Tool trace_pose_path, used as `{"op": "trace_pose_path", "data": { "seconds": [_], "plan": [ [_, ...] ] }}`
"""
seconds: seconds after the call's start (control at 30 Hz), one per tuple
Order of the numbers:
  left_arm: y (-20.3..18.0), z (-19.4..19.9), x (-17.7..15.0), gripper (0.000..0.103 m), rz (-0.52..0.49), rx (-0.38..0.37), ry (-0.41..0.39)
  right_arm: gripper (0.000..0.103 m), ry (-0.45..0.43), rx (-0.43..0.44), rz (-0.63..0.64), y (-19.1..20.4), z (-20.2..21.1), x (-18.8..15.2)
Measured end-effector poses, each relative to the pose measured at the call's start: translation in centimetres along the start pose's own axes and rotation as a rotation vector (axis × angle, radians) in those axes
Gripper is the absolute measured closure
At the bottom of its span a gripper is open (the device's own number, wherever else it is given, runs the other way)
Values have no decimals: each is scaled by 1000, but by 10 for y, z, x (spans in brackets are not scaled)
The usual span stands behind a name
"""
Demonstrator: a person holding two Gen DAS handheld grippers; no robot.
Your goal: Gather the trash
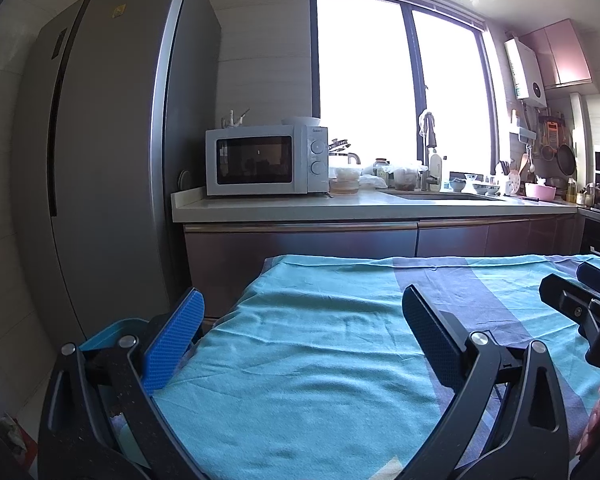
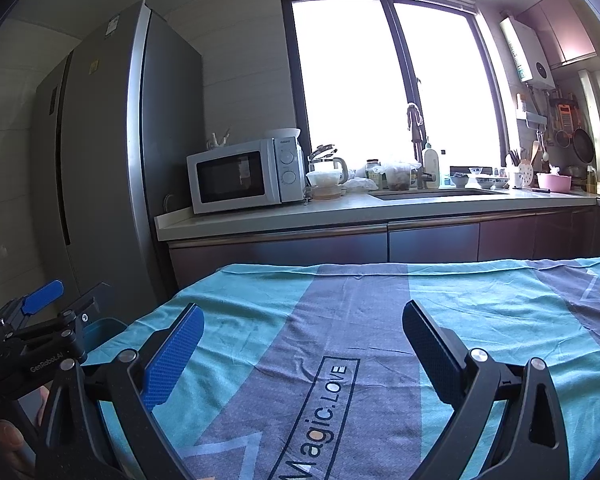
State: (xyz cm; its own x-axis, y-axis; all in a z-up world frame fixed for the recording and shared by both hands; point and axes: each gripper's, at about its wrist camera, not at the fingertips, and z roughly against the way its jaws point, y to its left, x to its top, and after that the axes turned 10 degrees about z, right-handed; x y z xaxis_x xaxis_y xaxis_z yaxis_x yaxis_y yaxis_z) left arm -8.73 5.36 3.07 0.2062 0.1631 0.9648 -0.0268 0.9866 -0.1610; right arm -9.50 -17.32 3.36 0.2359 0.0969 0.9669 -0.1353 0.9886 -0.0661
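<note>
My left gripper point(image 1: 302, 300) is open and empty, held above the left part of a table covered by a teal and grey cloth point(image 1: 320, 360). My right gripper point(image 2: 302, 316) is open and empty above the middle of the same cloth point(image 2: 480, 312), over the printed words "Magic.LOVE". A blue bin point(image 1: 104, 332) stands below the table's left edge, partly hidden by my left fingers; its rim also shows in the right wrist view point(image 2: 100, 330). No trash shows on the cloth in either view.
A tall grey fridge point(image 1: 112, 160) stands at the left. Behind the table runs a counter point(image 1: 360, 204) with a white microwave point(image 1: 266, 160), a sink, jars and bowls under a bright window. The other gripper shows at each view's edge point(image 1: 580, 304), point(image 2: 40, 320).
</note>
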Motion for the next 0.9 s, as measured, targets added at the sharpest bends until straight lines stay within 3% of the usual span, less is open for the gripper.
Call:
{"op": "trace_pose_path", "data": {
  "seconds": [0.9],
  "plan": [
    [-2,-1,-2,5,-7,0,-5,7,-7,-3,0,1,0,4]
  ]
}}
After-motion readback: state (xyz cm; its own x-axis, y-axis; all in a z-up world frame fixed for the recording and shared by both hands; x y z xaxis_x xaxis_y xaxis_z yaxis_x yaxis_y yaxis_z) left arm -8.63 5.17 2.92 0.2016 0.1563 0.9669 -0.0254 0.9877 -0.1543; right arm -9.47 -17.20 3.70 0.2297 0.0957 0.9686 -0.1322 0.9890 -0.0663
